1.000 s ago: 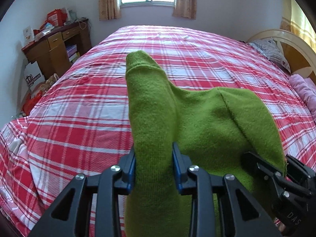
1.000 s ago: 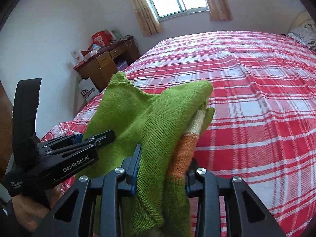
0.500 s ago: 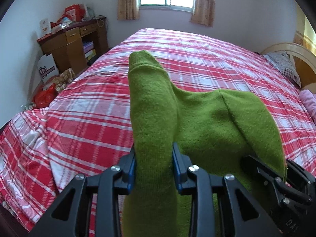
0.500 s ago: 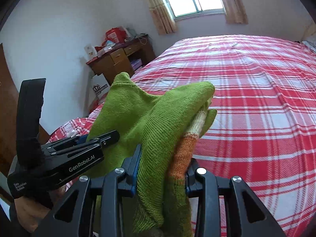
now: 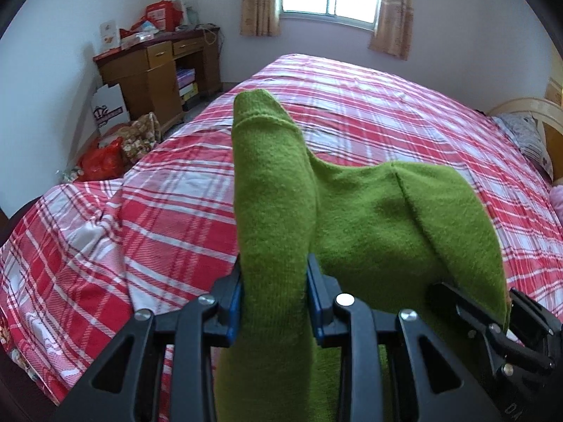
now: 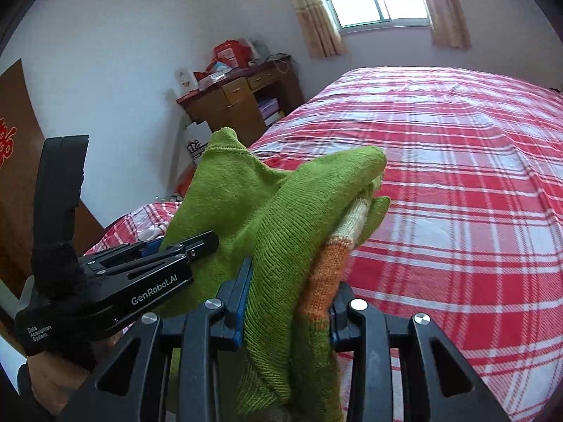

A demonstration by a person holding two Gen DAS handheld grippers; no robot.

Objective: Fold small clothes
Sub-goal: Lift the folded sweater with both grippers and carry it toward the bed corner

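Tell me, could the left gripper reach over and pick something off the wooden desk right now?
Probably not. The left gripper has its jaws shut on the green sweater, as does the right gripper, and the wooden desk stands against the far wall beyond the bed.

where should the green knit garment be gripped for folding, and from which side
Grip the green knit garment at its two upper corners, coming in from below with the fingers pointing up, as the left gripper and right gripper do now. The cloth spans between them, so it should lay flat on the bed.
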